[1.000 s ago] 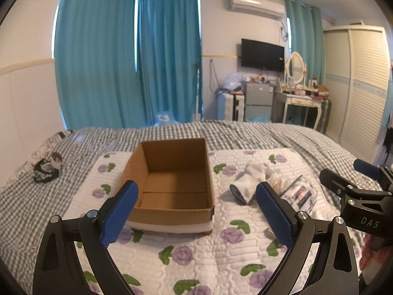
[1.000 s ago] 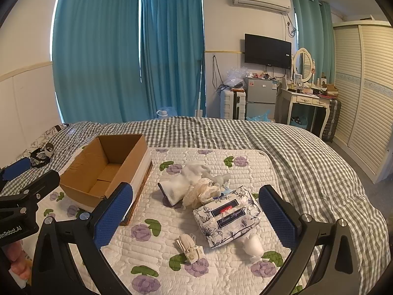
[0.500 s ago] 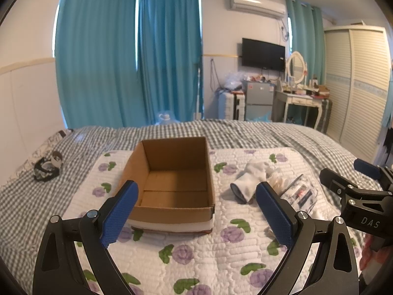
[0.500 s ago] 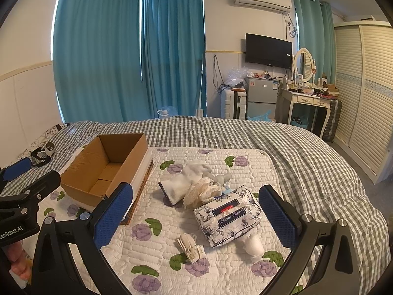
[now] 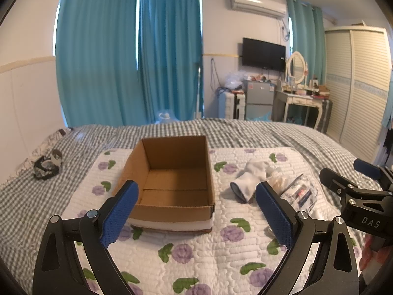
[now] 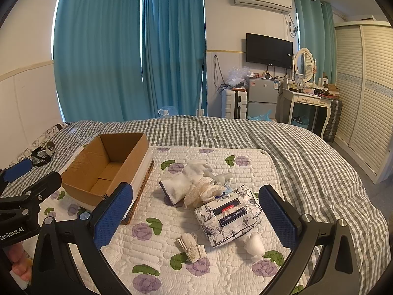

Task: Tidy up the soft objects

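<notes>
Right wrist view showed the right hand-held gripper [image 6: 195, 211] spread wide and empty above a tissue pack [image 6: 228, 217], white socks [image 6: 183, 188] and lace cloth [image 6: 202, 191] on the quilted bed [image 6: 245, 169]; the left hand-held gripper [image 5: 196, 207], equally wide and empty, faced the cardboard box [image 5: 172, 172].

cardboard box [image 5: 172, 177] open-topped | tissue pack [image 6: 228, 215] touches lace bundle [image 6: 201, 191]
</notes>
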Tool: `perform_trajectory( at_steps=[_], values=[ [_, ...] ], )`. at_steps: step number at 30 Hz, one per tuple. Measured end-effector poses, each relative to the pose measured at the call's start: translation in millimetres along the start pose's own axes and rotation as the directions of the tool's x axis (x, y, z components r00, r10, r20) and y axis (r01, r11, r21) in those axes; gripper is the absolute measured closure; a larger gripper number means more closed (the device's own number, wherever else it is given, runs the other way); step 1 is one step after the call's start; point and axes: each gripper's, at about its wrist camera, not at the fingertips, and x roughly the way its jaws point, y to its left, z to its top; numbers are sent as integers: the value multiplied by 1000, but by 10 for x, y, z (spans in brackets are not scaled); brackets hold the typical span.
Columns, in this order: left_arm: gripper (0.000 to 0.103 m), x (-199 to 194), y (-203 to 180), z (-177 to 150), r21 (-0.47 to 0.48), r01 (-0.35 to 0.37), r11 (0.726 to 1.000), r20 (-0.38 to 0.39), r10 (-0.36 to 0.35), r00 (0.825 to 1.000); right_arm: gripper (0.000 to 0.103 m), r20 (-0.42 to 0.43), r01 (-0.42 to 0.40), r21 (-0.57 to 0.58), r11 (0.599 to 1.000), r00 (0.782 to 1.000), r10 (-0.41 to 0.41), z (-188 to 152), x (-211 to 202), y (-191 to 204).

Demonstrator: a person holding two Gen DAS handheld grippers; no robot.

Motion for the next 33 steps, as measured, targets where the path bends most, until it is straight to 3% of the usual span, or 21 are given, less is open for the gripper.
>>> perform_trajectory(
  at_steps=[33],
  values=[
    [4, -69, -18, 95, -8, 5, 1000, 16, -5, 1000, 0, -10, -25, 11, 1000, 1000, 25, 96, -44, 33]
  ],
)
